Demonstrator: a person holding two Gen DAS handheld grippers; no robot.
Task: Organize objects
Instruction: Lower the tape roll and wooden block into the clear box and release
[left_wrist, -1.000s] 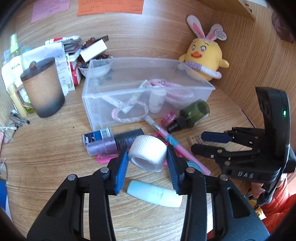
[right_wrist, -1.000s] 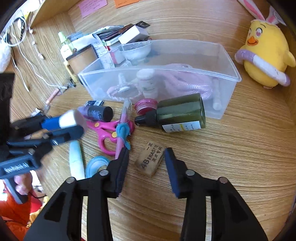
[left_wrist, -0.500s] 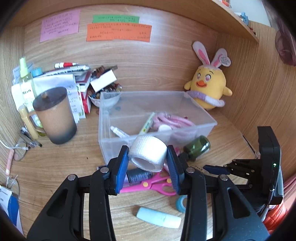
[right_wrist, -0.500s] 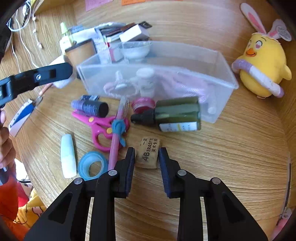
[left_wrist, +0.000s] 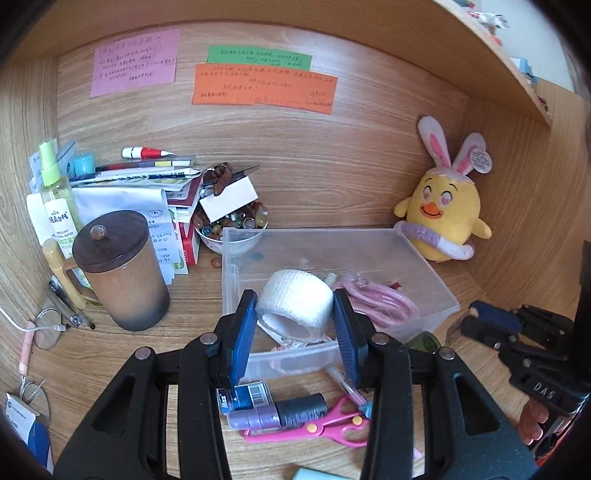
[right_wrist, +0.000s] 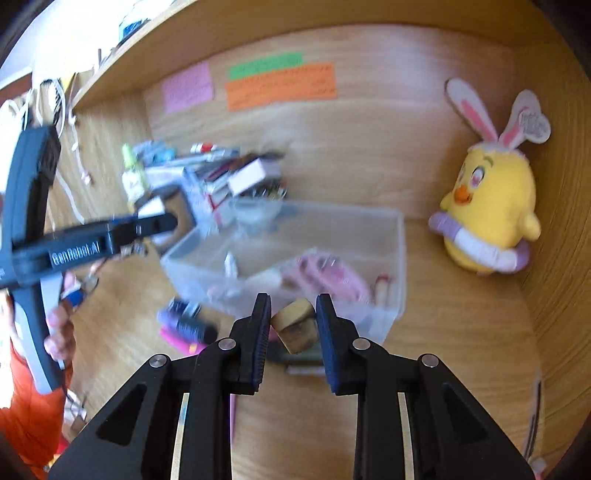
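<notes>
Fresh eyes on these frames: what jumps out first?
The white tape roll clamped in the left hand-held gripper, held over the clear plastic bin at desk centre. Next, the yellow chick plush with bunny ears in the back right corner. In the right wrist view, the right hand-held gripper pinches a tan eraser in front of the bin.

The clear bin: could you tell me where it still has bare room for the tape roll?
The clear bin has bare floor along its back, toward the marble bowl and plush chick. The pink cord crowds its front right.
</notes>
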